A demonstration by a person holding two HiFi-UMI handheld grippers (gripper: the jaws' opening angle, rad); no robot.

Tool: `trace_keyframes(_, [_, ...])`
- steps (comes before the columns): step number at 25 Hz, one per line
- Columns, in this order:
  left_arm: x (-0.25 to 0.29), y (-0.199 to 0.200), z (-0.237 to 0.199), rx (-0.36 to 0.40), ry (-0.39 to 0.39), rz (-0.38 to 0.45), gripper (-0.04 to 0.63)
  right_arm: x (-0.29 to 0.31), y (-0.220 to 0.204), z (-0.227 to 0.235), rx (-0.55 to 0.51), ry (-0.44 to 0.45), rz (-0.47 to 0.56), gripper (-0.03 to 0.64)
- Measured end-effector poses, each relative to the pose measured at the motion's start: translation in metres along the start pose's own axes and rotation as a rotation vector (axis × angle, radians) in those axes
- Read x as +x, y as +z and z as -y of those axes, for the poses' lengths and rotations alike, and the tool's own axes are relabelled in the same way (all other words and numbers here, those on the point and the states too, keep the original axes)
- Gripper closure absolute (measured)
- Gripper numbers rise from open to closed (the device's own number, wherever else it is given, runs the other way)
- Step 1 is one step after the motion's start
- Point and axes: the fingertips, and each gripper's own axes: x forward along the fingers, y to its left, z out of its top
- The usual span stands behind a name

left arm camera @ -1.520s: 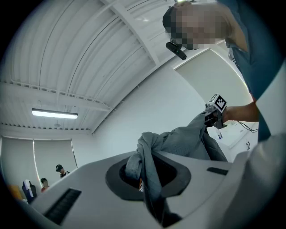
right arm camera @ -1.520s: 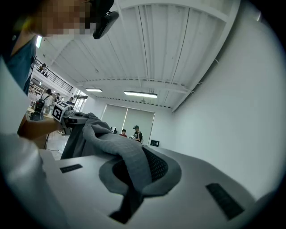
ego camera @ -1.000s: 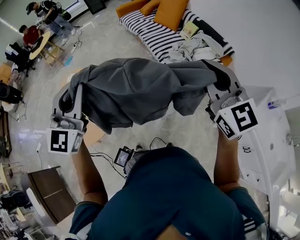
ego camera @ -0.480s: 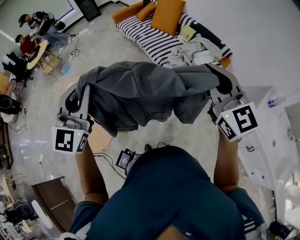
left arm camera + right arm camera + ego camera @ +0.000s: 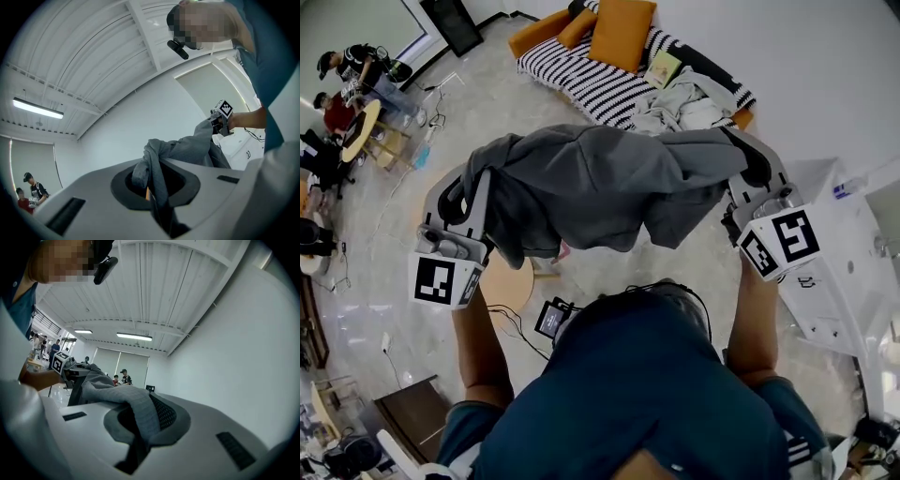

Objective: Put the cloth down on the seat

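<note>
Grey cloth (image 5: pixel 600 187) stretched btwn both claws — left claw (image 5: pixel 473 192), right claw (image 5: pixel 750 164)

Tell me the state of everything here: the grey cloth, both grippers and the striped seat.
grey cloth: held up, slung between both grippers, not yet on the striped seat.
left gripper: jaws shut on the grey cloth.
right gripper: jaws shut on the grey cloth.
striped seat: partly covered by cushions and light clothes.

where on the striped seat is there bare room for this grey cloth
Bare stripes on the seat run in front of the orange cushions, up to the pale clothes pile. That end is crowded, with a booklet too.
</note>
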Motion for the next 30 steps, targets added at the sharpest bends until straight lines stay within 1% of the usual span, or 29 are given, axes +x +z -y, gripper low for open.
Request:
trace_keyframes(4, [0.009, -0.005, 0.004, -0.019, -0.014, 0.01, 0.568, -0.004, -0.005, 0.004, -0.003, -0.01, -0.025, 0.6])
trace_keyframes(9, [0.034, -0.006, 0.016, -0.019, -0.004, 0.001, 0.568, 0.0, -0.016, 0.032, 0.004, 0.007, -0.026, 0.6])
trace_keyframes(13, [0.057, -0.008, 0.024, -0.026, 0.025, -0.025, 0.568, 0.011, -0.021, 0.06, 0.01, 0.047, -0.017, 0.6])
trace_keyframes(19, [0.101, -0.008, 0.04, -0.014, 0.071, -0.062, 0.568, 0.025, -0.033, 0.108, 0.013, 0.115, -0.004, 0.6])
trace_keyframes(23, [0.124, -0.012, 0.052, -0.022, 0.099, -0.08, 0.568, 0.032, -0.044, 0.136, 0.017, 0.143, -0.002, 0.6])
trace_keyframes(27, [0.14, -0.02, 0.052, -0.048, 0.099, -0.13, 0.568, 0.044, -0.047, 0.151, 0.027, 0.153, -0.003, 0.6])
trace_keyframes(30, [0.151, -0.024, 0.046, -0.053, 0.092, -0.131, 0.568, 0.054, -0.05, 0.159, 0.032, 0.146, -0.008, 0.6])
